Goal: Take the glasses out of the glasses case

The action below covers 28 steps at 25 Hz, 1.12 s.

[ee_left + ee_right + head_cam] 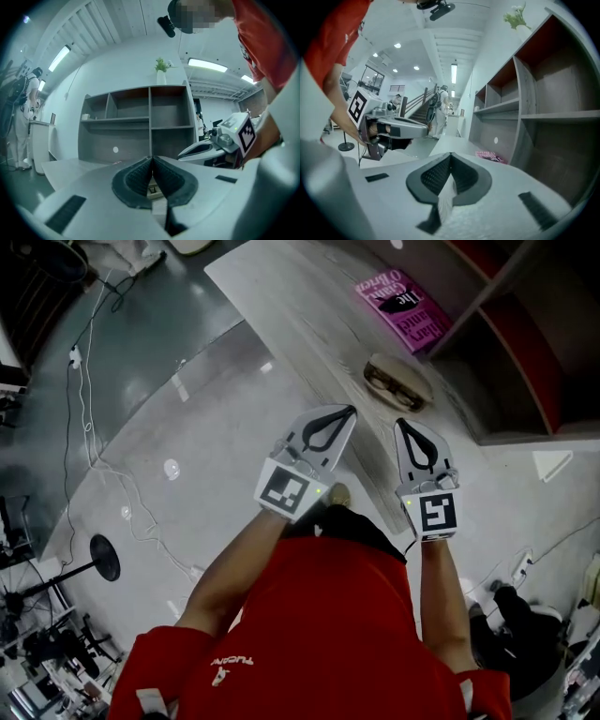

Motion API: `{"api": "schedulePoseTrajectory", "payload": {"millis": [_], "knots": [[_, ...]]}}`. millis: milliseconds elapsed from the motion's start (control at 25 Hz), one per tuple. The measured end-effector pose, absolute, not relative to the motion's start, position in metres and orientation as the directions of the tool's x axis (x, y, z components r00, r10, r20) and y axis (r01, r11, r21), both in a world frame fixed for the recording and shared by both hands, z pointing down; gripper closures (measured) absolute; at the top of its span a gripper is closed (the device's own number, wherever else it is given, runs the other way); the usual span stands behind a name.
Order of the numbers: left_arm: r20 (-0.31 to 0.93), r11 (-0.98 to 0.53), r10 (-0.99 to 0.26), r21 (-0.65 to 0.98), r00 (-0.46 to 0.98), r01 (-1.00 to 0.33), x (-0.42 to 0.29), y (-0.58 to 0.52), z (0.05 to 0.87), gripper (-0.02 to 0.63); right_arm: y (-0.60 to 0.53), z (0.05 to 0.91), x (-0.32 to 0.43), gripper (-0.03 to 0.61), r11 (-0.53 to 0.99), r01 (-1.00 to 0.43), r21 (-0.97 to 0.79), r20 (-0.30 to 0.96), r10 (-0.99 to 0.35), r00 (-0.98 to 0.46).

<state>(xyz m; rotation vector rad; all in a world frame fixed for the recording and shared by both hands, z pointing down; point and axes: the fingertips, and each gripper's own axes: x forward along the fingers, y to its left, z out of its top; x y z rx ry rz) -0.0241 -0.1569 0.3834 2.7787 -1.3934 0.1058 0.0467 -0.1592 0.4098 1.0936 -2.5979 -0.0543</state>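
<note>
In the head view a tan glasses case [397, 382] lies open on the pale wooden table [300, 306], with dark glasses inside it. My left gripper [352, 411] is shut and empty, its tip just left of the case and short of it. To its right my right gripper [400, 422] is also shut and empty, its tip just below the case. In the left gripper view the jaws [152, 159] meet at the tip, with a bit of the case [153, 189] showing behind them. The right gripper view shows its jaws [450, 155] together, nothing between them.
A pink book [403, 306] lies on the table beyond the case, also in the right gripper view as a pink book [491, 156]. A grey and red shelf unit [525, 343] stands along the table's right side. Cables [89, 409] trail over the grey floor at left.
</note>
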Motion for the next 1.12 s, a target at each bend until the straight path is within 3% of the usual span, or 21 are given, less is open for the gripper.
{"api": "schedulePoseTrajectory", "payload": {"millis": [680,1040,1120], "knots": [[0.28,-0.788,-0.586,0.02,0.76,-0.615,0.019,-0.23,0.481,0.601,-0.226,0.487,0.049,0.572,0.588,-0.784,0.196,0.429,-0.771,-0.471],[0.429,-0.848,-0.471,0.019,0.771,-0.529,0.033,-0.235,0.516,0.598,-0.244,0.496,0.062,0.572,0.554,-0.81,0.192,0.453,-0.782,-0.428],[0.464,-0.863,-0.442,0.011,0.768,-0.504,0.036,-0.234,0.523,0.554,-0.247,0.498,0.067,0.572,0.55,-0.813,0.19,0.456,-0.783,-0.423]]}}
